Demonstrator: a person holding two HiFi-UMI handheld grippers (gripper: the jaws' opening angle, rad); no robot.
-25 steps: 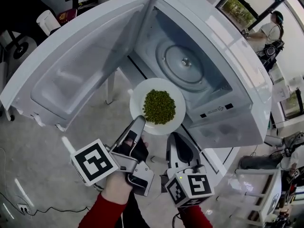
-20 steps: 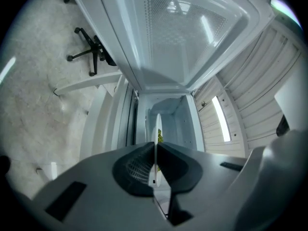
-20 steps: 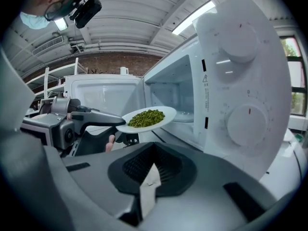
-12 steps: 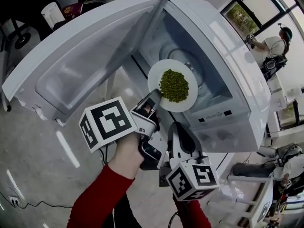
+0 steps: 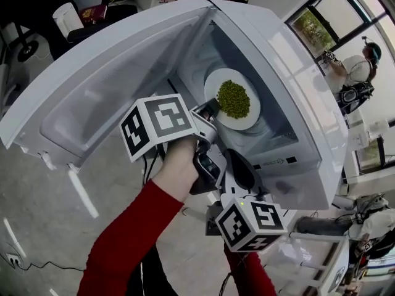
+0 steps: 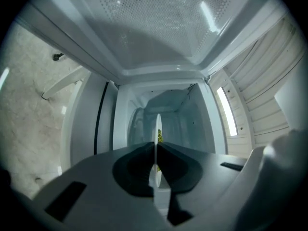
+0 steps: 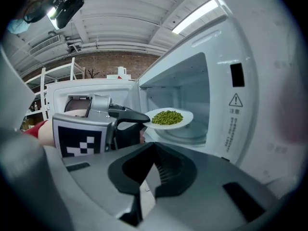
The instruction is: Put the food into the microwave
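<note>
At the microwave's [image 5: 296, 122] open front, the door [image 5: 92, 97] stands swung wide to the left in the head view, and the cavity is exposed.

Item 1, food. A white plate [image 5: 249, 119] carries a heap of small green food [image 5: 234, 98] at its centre. The plate sits level and lies within the cavity opening. In the right gripper view it hangs above the glass turntable [image 7: 187, 134] and appears clear of it.

Item 2, left gripper [image 5: 210, 110]. Its jaws are closed on the near rim of the plate. The left gripper view shows the plate edge-on as a thin white line [image 6: 157, 129] clamped between the two pads, with a speck of green [image 6: 159, 138] just beyond them. The gripper points level into the cavity. Its marker cube [image 5: 159, 125] sits behind the jaws, and a hand [image 5: 179, 162] with a red sleeve [image 5: 129, 239] holds the handle.

Item 3, right gripper [image 5: 234, 159]. Its jaws are brought together with nothing between them, as its own view confirms [image 7: 153, 146]. It is held outside the microwave, below the front edge and just to the right of the left gripper, apart from the plate. It tilts somewhat downward. Its marker cube [image 5: 253, 224] is nearest the camera.

Item 4, surroundings. A person [image 5: 355, 73] stands by the window well behind the microwave.
</note>
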